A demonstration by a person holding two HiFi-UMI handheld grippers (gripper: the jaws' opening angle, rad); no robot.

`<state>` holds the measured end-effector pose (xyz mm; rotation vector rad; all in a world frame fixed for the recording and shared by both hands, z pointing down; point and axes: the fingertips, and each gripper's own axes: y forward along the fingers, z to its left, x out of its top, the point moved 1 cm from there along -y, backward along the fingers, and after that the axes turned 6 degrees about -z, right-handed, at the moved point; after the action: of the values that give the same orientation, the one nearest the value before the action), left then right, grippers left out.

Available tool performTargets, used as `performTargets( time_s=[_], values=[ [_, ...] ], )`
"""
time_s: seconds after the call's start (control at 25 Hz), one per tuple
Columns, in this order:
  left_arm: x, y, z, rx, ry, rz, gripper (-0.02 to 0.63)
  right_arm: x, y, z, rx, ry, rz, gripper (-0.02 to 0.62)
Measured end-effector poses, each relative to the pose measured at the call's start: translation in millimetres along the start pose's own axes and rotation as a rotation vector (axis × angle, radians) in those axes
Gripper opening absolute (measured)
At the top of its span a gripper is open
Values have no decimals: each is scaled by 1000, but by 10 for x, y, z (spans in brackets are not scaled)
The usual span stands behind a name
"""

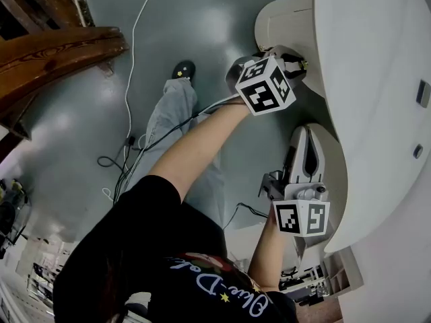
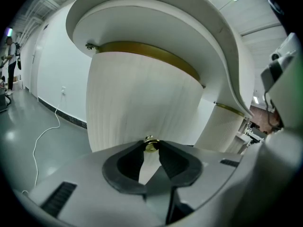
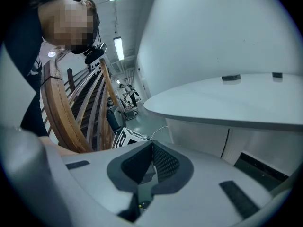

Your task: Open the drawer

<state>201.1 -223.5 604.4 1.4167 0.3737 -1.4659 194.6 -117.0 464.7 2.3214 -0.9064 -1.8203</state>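
Drawer knob [image 2: 151,144] tight between left fingers [image 2: 131,162]

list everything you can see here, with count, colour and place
desk top: 1, white, curved, right side
drawer units: 2, white ribbed, under desk top
knob: 1, brass, on ribbed front
cable: 1, white, on floor
wooden stairs: 1, brown, upper left
floor: 1, grey, below
arms: 2, bare, reaching toward units
left tool: 1, grey, closed on knob
right tool: 1, grey, closed, empty
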Motion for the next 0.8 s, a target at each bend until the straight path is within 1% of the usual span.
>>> performTargets(
  time_s=[0.48, 0.8],
  values=[
    [-46, -109, -30, 10, 6, 3, 98, 18, -10, 33, 0, -19, -4, 0],
    [-87, -196, -85, 15, 23, 7, 98, 66, -167, 12, 24, -43, -15, 0]
  ],
)
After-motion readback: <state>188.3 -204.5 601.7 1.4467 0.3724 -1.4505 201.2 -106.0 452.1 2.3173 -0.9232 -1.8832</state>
